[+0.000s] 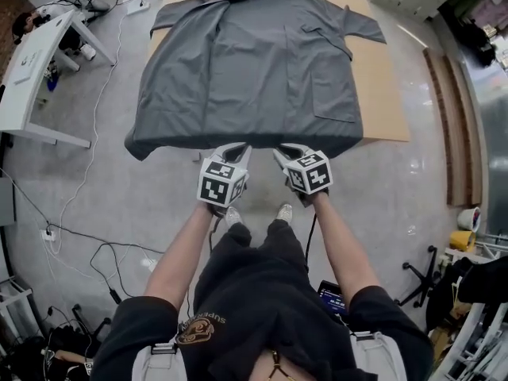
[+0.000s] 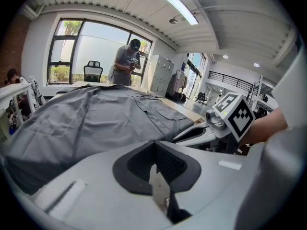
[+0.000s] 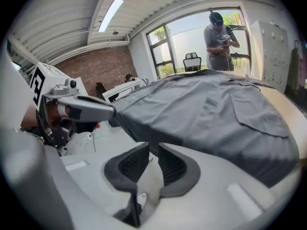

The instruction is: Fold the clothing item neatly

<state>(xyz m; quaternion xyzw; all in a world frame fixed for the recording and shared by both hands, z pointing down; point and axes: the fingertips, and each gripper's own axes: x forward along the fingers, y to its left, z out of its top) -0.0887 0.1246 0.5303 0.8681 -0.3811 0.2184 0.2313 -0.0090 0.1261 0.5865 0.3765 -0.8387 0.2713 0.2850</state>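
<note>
I see the grey short-sleeved fabric shirt point(image 1: 254, 70) lying flat on the pale wooden surface point(image 1: 389, 101), its hem draping the near edge. Both grippers hover just off that hem, presumably to seize it. The left gripper point(image 1: 235, 151) has its jaws pressed together and empty, and the right gripper point(image 1: 287, 152) has its jaws slightly spread around nothing.

Head cam looks steeply down on the worktop point(image 1: 389, 101); both gripper cams sit low at its near edge, facing across the same grey shirt point(image 1: 254, 70) (both catch the standing person point(image 2: 128, 61) too).
</note>
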